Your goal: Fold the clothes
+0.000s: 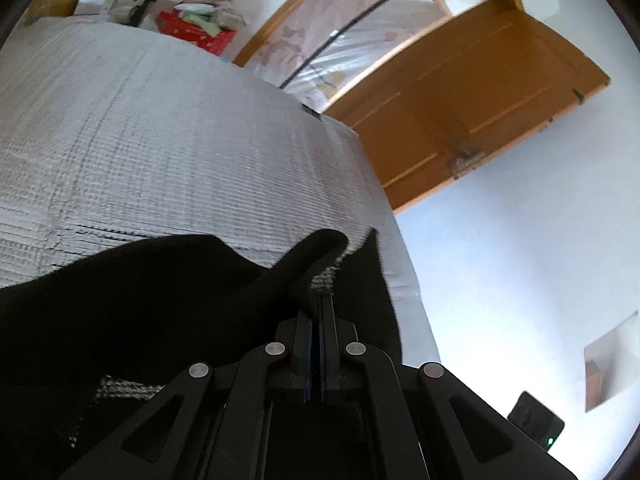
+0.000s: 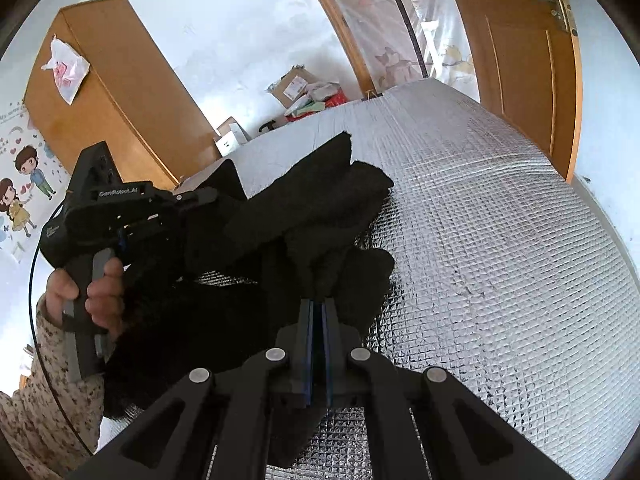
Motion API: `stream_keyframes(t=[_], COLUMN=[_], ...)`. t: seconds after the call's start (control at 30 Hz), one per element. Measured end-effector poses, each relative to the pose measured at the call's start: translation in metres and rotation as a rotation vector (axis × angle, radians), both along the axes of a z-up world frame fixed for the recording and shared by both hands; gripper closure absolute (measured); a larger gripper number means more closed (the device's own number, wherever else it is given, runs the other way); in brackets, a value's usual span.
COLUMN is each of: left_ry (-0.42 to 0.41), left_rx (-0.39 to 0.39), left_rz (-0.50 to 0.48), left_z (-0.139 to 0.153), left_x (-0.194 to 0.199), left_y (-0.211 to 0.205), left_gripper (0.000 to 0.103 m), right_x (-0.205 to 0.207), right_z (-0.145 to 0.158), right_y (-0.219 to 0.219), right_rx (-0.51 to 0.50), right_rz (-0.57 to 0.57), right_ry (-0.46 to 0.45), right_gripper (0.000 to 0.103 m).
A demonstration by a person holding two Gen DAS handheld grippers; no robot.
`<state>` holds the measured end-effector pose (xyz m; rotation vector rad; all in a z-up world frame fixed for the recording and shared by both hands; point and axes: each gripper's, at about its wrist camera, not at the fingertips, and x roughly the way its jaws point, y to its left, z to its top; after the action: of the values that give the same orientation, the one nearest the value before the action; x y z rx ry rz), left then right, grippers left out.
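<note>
A black fleecy garment (image 1: 160,300) hangs bunched over a silver quilted mat (image 1: 160,140). In the left wrist view my left gripper (image 1: 320,300) is shut on a fold of its edge, which curls up over the fingertips. In the right wrist view my right gripper (image 2: 319,304) is shut on another part of the black garment (image 2: 312,200), which is lifted and crumpled above the mat (image 2: 500,240). The left gripper (image 2: 200,198) shows at the left there, gripped by a hand (image 2: 100,288) in a flowered sleeve, its fingers buried in the cloth.
A wooden door (image 1: 480,92) stands open beyond the mat's far edge. Cardboard boxes and red packages (image 2: 312,96) are piled by the wall. A brown wardrobe (image 2: 120,92) stands at the left. A small black device (image 1: 536,420) lies on the pale floor.
</note>
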<state>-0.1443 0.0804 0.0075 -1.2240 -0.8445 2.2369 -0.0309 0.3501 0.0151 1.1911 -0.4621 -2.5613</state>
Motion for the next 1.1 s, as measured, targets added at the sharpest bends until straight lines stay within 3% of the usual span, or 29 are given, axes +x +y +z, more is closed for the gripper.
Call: stream_keyframes(t=[0.2, 0.5, 0.63, 0.93, 1.1], left_ry=[-0.017, -0.035, -0.032, -0.024, -0.05], left_rx=[-0.016, -0.019, -0.06, -0.097, -0.069], left_rz=[0.005, 0.09, 0.103, 0.249, 0.205], left_z=[-0.007, -0.005, -0.005, -0.001, -0.002], left_x=[-0.008, -0.011, -0.009, -0.006, -0.008], left_y=[-0.004, -0.024, -0.024, -0.048, -0.043], left_gripper=[0.101, 0.101, 0.101, 0.1, 0.101], right_x=[-0.001, -0.001, -0.002, -0.003, -0.004], right_z=[-0.008, -0.007, -0.007, -0.007, -0.01], right_y=[0.003, -0.004, -0.005, -0.004, -0.006], right_rx=[0.031, 0.087, 0.097, 0.105, 0.1], right_rz=[-0.015, -0.001, 0.003, 0.0, 0.004], right_ry=[-0.026, -0.036, -0.038, -0.042, -0.049], right_gripper=[0.099, 0.099, 0.099, 0.099, 0.099])
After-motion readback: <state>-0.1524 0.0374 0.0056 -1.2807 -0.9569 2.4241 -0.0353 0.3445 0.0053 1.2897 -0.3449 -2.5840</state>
